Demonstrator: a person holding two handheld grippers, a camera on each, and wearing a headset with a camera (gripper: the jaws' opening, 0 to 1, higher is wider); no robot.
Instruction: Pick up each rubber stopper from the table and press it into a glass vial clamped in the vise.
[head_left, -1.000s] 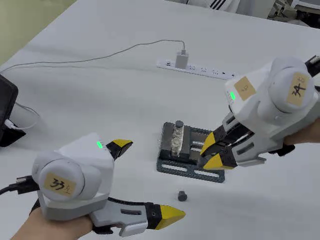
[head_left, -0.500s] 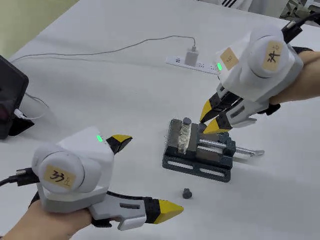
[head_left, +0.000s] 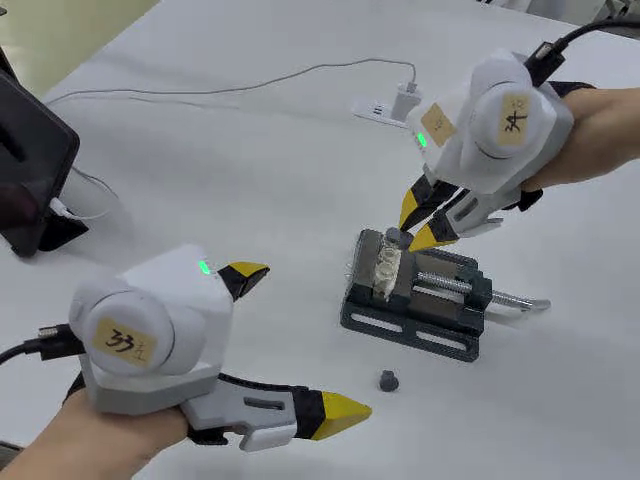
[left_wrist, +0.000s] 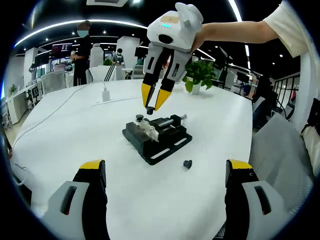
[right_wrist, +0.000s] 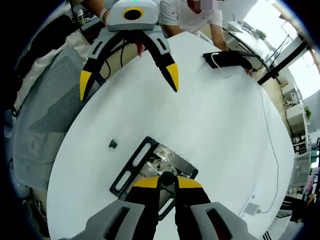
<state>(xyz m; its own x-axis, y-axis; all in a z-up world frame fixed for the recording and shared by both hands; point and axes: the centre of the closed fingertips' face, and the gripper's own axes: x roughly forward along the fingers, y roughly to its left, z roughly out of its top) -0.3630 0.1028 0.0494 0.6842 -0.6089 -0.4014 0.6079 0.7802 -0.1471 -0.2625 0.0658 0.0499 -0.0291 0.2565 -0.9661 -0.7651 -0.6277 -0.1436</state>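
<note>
The right gripper (head_left: 420, 228) has its black, yellow-tipped jaws drawn nearly together; in the right gripper view a small, rounded, matt dark rubber stopper (right_wrist: 167, 178) fills the narrow gap between the tips, so it looks pinched there. The tips hang directly over the far end of the clear glass vial (head_left: 384, 272), which stands upright between the vise's blocks. In the left gripper view a second dark plug (left_wrist: 140, 118) caps the glass, just beside the held one. The vise (head_left: 410, 325) is squat, black and cast-looking, with a slotted base and a bright threaded screw (head_left: 450, 287) running out from it.

The left gripper (head_left: 295, 343), a smooth white shell with the same black and yellow jaws, is spread wide with nothing between them. A loose stopper (head_left: 388, 380), dark grey and stepped like a little plug, lies on the table in front of the vise; it is just past the nearer yellow tip, apart from it.

The table (head_left: 250, 170) is plain, matt white; a white power strip (head_left: 385, 108) and its thin cable (head_left: 200, 92) lie beyond the vise.
</note>
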